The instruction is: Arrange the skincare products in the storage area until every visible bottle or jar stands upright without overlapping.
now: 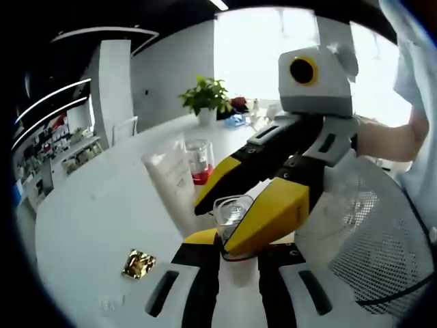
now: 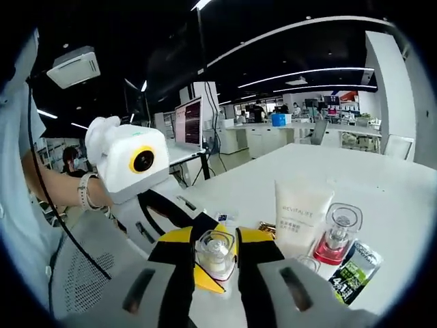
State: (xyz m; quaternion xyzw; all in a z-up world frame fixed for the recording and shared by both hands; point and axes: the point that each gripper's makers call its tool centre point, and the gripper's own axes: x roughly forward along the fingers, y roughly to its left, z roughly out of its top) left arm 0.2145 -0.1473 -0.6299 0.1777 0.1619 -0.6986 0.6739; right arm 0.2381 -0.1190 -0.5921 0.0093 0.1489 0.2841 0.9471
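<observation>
Bottle (image 2: 216, 254) with a clear faceted cap, held between both claws over the white table (image 1: 89, 225). In the right gripper view the right claw (image 2: 216, 263) is clenched on it, one yellow-tipped jaw on either side of the cap, with the left claw (image 2: 179, 236) reaching in from 10 o'clock. In the left gripper view the same bottle (image 1: 232, 212) sits at the left claw (image 1: 229, 256), whose jaws flank its white body; the right claw (image 1: 258, 205) descends from 1 o'clock and closes over the cap. The bottle's long axis runs roughly along the left claw's jaws, and whether it is plumb to the table cannot be told. Both claws are equally near, since both touch it. At 3 o'clock of the bottle in the right gripper view stand a white tube (image 2: 300, 215), cap down and upright, a red-based jar (image 2: 336, 240), also upright, and a dark sachet (image 2: 355, 273) lying tilted. A gold packet (image 1: 138, 264) lies at 9 o'clock of the left claw. A white mesh basket (image 1: 382, 232) sits at 3 o'clock. Open table lies toward 10 o'clock, probably the freest room for setting the bottle down.
</observation>
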